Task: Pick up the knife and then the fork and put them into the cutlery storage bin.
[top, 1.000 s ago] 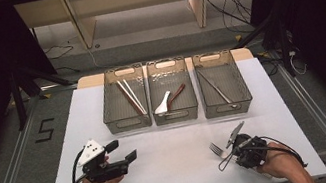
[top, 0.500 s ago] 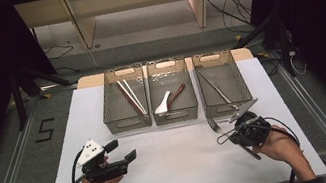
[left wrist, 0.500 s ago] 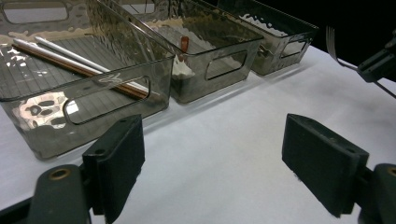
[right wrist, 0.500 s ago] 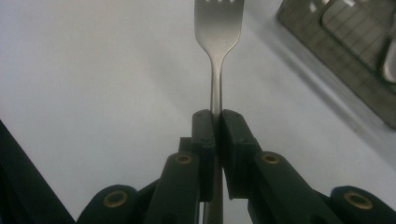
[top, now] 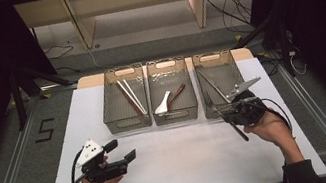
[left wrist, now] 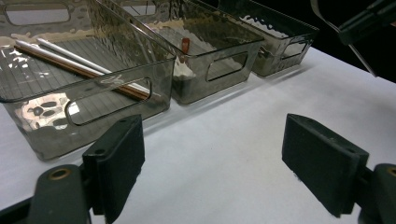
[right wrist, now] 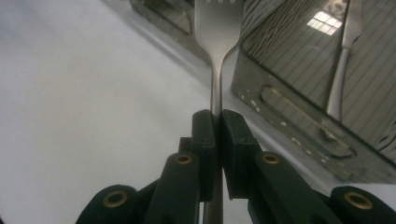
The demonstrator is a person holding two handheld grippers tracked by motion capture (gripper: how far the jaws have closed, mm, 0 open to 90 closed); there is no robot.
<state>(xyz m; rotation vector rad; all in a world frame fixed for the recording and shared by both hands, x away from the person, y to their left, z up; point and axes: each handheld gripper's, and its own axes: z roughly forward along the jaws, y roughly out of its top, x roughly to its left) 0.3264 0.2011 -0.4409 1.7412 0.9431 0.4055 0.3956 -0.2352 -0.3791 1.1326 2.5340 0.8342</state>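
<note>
While our right gripper (top: 233,109) stays clenched on the fork (right wrist: 215,60), pinching its handle between both pads, we judge the step in hand to be the carry toward the right-hand bin (top: 214,105). From the high view the fork sits at that bin's near edge, its handle poking back toward the person's hand (top: 268,126); from the right gripper view its tines point at the bin wall, and a metal utensil (right wrist: 343,60), probably a knife, already lies inside. Our left gripper (top: 119,151) rests on the white table (top: 189,163) with jaws spread wide and nothing between them, near the left bin holding chopsticks (left wrist: 74,65). The middle bin (top: 175,114) holds a white spoon (top: 163,104) and a reddish one. Next, we reckon, the fork must clear the rim, come over the bin floor beside the other utensil, tip down, and only then be let go.
</note>
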